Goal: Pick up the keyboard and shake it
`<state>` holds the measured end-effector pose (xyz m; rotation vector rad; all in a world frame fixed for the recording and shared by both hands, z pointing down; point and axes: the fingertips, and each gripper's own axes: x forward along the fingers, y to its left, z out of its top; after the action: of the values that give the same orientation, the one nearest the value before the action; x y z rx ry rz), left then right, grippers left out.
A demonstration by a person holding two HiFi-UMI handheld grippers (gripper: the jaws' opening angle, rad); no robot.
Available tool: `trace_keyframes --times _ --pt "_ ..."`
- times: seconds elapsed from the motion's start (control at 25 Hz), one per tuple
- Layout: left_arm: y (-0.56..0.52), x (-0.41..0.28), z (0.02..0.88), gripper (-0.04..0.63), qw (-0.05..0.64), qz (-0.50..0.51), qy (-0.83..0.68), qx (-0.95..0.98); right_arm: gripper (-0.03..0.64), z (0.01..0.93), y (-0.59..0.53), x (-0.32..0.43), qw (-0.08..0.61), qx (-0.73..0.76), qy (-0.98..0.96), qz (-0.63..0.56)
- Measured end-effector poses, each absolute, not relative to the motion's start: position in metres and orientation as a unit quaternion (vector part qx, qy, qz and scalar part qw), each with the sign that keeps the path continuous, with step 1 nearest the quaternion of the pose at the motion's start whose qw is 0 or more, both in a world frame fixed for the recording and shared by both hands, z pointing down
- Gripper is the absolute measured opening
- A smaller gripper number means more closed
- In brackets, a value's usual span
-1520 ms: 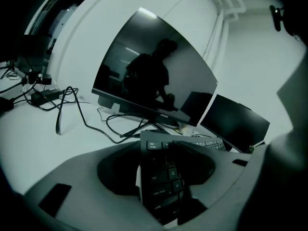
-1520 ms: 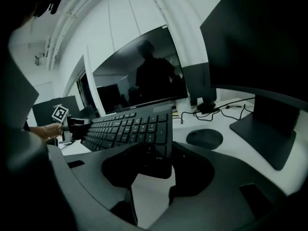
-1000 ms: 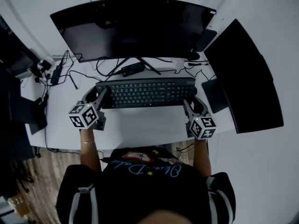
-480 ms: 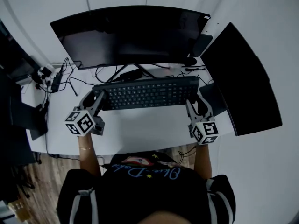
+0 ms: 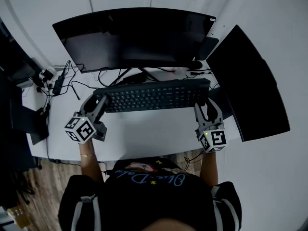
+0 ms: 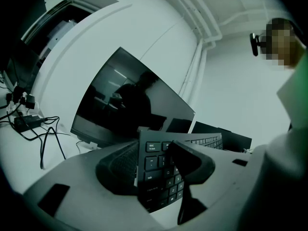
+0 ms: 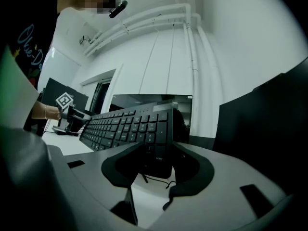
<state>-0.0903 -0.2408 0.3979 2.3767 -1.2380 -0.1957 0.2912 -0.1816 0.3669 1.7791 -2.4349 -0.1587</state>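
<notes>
The keyboard point(image 5: 154, 96) has both ends hidden inside the left claw point(image 5: 100, 101) and right claw point(image 5: 204, 106).

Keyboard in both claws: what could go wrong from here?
1. The left claw and right claw each pinch only an end edge of the keyboard; shaking might slip one loose.
2. The curved monitor stands close behind, and the side monitor beside the right claw; a swing could hit either.

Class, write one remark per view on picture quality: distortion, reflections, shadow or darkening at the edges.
Head view: wide-angle bending toward the edges; even light on the desk, no harsh shadows. Left gripper view: fisheye with black corners; the monitor mirrors a dim silhouette. Right gripper view: wall pipes bow; the keyboard is shadowed at its near end.
</notes>
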Motion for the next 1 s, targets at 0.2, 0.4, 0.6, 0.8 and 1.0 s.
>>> trace_keyframes --times 0.2,0.4,0.6,0.8,1.0 --pt "-0.239 -0.089 0.390 0.202 0.217 -0.083 -0.441 0.867 0.164 0.348 -0.179 0.289 0.058 0.583 -0.805 -0.093" --pt "-0.236 -0.090 0.380 0.202 0.203 -0.097 -0.431 0.874 0.164 0.327 -0.177 0.287 0.055 0.579 -0.803 -0.128" --pt "-0.232 -0.086 0.370 0.212 0.182 -0.102 -0.417 0.885 0.164 0.304 -0.175 0.285 0.055 0.575 -0.798 -0.169" --pt "-0.229 -0.086 0.357 0.212 0.156 -0.118 -0.409 0.891 0.164 0.286 -0.172 0.283 0.054 0.572 -0.792 -0.207" --pt "-0.226 -0.085 0.350 0.212 0.135 -0.126 -0.403 0.896 0.164 0.272 -0.168 0.282 0.051 0.567 -0.786 -0.241"
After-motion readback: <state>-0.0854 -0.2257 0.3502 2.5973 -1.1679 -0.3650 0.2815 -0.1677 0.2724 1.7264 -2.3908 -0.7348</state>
